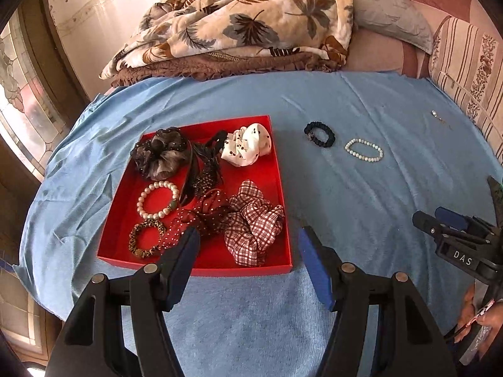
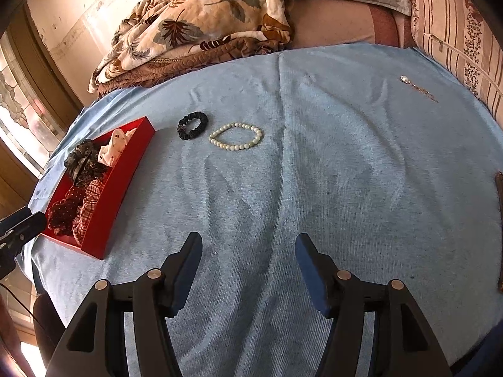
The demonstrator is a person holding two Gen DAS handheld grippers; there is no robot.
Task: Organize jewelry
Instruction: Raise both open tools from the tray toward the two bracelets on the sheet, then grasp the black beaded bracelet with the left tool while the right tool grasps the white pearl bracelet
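Both grippers gape empty over a blue towel (image 2: pixel 314 157) spread on a bed.
The left gripper (image 1: pixel 248 235) hovers at the red tray's (image 1: pixel 276 169) near edge, the right gripper (image 2: pixel 248 242) over bare towel; the tray holds scrunchies (image 1: pixel 251 220) and a pearl bracelet (image 1: pixel 157 199), while beyond it a black scrunchie (image 2: pixel 192 125) and a white bead bracelet (image 2: pixel 236 136) lie loose before a leaf-print quilt (image 1: pixel 245 22).

Left gripper (image 1: pixel 248 235): both fingers extend forward and downward from the bottom of the left wrist view. The jaws stand apart with nothing between the blue pads (image 1: pixel 314 264).

Right gripper (image 2: pixel 248 242): same posture in its own view, angled downward, jaws apart, nothing gripped. In the left wrist view its black body shows at the right edge, fingers pointing left.

A hand (image 1: pixel 481 317) shows at the lower right edge of the left wrist view, behind the right gripper's body. Its grip cannot be made out.
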